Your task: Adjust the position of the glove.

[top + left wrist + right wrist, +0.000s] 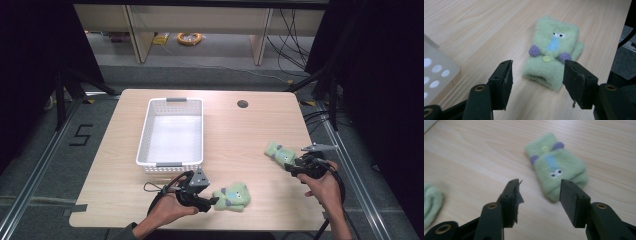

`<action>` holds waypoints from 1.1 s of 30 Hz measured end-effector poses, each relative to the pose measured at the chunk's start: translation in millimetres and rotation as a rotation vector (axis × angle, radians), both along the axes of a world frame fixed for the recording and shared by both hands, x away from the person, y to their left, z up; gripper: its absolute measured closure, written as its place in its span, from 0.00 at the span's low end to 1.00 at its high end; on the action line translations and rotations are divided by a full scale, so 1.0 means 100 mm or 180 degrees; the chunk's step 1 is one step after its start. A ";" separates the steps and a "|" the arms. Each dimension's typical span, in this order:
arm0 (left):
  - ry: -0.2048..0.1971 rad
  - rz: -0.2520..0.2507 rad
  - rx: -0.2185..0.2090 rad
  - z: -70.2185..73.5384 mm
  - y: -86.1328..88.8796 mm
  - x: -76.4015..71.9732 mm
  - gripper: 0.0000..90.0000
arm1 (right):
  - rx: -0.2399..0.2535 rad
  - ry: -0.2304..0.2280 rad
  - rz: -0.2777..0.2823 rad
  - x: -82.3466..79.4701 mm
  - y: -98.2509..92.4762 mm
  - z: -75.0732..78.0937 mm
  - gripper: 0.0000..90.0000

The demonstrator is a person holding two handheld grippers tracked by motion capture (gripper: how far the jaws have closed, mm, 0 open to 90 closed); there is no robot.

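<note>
In the high view the near green mitten (231,196) is too small for its face markings to be read, and its cuff end meets the left tool (214,201) so closely that touching cannot be told. The far mitten (279,153) is partly covered by the right tool (291,168). In the left gripper view the white basket (434,75) is cut off by the left edge. In the right gripper view a blurred green shape (431,203) runs off the left edge.
</note>
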State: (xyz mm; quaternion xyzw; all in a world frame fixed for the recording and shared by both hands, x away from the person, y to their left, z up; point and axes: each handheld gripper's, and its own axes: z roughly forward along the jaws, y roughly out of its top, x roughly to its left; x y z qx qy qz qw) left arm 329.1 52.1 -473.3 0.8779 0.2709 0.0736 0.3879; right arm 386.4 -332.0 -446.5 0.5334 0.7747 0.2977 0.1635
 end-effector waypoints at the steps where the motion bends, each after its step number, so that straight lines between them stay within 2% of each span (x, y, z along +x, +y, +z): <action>1: 0.0038 0.0054 -0.0017 0.00 0.00 -0.01 0.44 | 0.0051 0.0031 -0.0011 0.05 -0.03 -0.02 0.53; 2: 0.0015 0.0008 -0.0006 0.00 0.01 0.00 0.44 | 0.0017 0.0034 -0.0072 0.09 -0.06 -0.04 0.52; 3: 0.0027 0.0014 -0.0006 0.00 0.02 -0.01 0.44 | 0.0071 0.0087 -0.0111 0.13 -0.07 -0.05 0.52; 4: 0.0025 0.0025 -0.0002 0.00 0.02 -0.02 0.44 | 0.0051 0.0084 -0.0153 0.18 -0.09 -0.07 0.52; 5: 0.0020 0.0011 -0.0026 0.00 0.03 -0.02 0.44 | -0.0044 0.0081 -0.0144 0.23 -0.12 -0.08 0.51; 6: 0.0025 0.0060 -0.0065 0.00 0.03 -0.03 0.44 | -0.0041 0.0104 -0.0144 0.29 -0.14 -0.11 0.51; 7: 0.0052 0.0081 -0.0073 0.01 0.04 -0.04 0.44 | 0.0027 0.0199 -0.0259 0.32 -0.12 -0.12 0.51; 8: 0.0027 0.0069 -0.0067 0.01 0.05 -0.04 0.44 | -0.0029 0.0187 -0.0167 0.38 -0.15 -0.13 0.50; 9: 0.0031 0.0063 -0.0064 0.01 0.06 -0.04 0.44 | 0.0004 0.0270 -0.0224 0.42 -0.16 -0.13 0.50; 10: 0.0061 0.0081 -0.0079 0.00 0.07 -0.04 0.44 | -0.0055 0.0292 -0.0183 0.46 -0.18 -0.15 0.49; 11: 0.0040 0.0076 -0.0055 0.01 0.08 -0.04 0.44 | -0.0108 0.0368 -0.0292 0.51 -0.18 -0.17 0.47; 12: 0.0071 0.0053 -0.0060 0.00 0.10 -0.03 0.44 | -0.0051 0.0416 -0.0345 0.54 -0.18 -0.17 0.47; 13: 0.0104 0.0118 -0.0092 -0.01 0.10 -0.04 0.44 | -0.0086 0.0455 -0.0313 0.57 -0.20 -0.17 0.47; 14: 0.0061 0.0059 -0.0053 -0.01 0.11 -0.03 0.43 | -0.0106 0.0437 -0.0346 0.61 -0.21 -0.17 0.47; 15: 0.0088 0.0062 -0.0065 -0.01 0.12 -0.03 0.43 | -0.0093 0.0432 -0.0370 0.64 -0.20 -0.18 0.46; 16: 0.0131 0.0113 -0.0108 -0.03 0.12 -0.04 0.43 | -0.0015 0.0521 -0.0447 0.66 -0.17 -0.18 0.46; 17: 0.0092 0.0102 -0.0070 -0.03 0.13 -0.03 0.43 | 0.0015 0.0372 -0.0354 0.71 -0.18 -0.23 0.46; 18: 0.0097 0.0067 -0.0058 -0.03 0.14 -0.02 0.43 | -0.0029 0.0537 -0.0332 0.72 -0.18 -0.20 0.46; 19: 0.0119 0.0134 -0.0063 -0.04 0.14 -0.02 0.43 | -0.0074 0.0560 -0.0311 0.75 -0.17 -0.22 0.47; 21: 0.0119 0.0120 -0.0080 -0.04 0.15 -0.03 0.43 | -0.0113 0.0631 -0.0288 0.79 -0.14 -0.27 0.48; 22: 0.0115 0.0116 -0.0076 -0.03 0.16 -0.03 0.43 | -0.0094 0.0634 -0.0284 0.80 -0.14 -0.30 0.50; 23: 0.0119 0.0142 -0.0107 -0.04 0.16 -0.03 0.43 | -0.0002 0.0655 -0.0348 0.80 -0.11 -0.32 0.55; 24: 0.0136 0.0146 -0.0095 -0.04 0.16 -0.03 0.42 | 0.0019 0.0586 -0.0359 0.80 -0.11 -0.35 0.57; 25: 0.0109 0.0122 -0.0078 -0.04 0.17 -0.03 0.42 | 0.0035 0.0576 -0.0318 0.79 -0.10 -0.37 0.59; 26: 0.0115 0.0126 -0.0078 -0.04 0.17 -0.03 0.42 | -0.0024 0.0580 -0.0161 0.80 -0.14 -0.37 0.62; 27: 0.0113 0.0125 -0.0067 -0.04 0.18 -0.03 0.42 | -0.0010 0.0566 -0.0151 0.80 -0.15 -0.38 0.67; 29: 0.0132 0.0096 -0.0075 -0.05 0.18 -0.03 0.42 | 0.0120 0.0558 -0.0097 0.79 -0.16 -0.40 0.78; 30: 0.0158 0.0147 -0.0088 -0.07 0.17 -0.04 0.42 | 0.0176 0.0557 -0.0124 0.78 -0.16 -0.40 0.81; 31: 0.0144 0.0113 -0.0069 -0.07 0.17 -0.03 0.42 | 0.0152 0.0508 -0.0069 0.79 -0.17 -0.41 0.82; 33: 0.0157 0.0078 -0.0086 -0.07 0.17 -0.04 0.42 | 0.0156 0.0517 -0.0060 0.79 -0.16 -0.41 0.84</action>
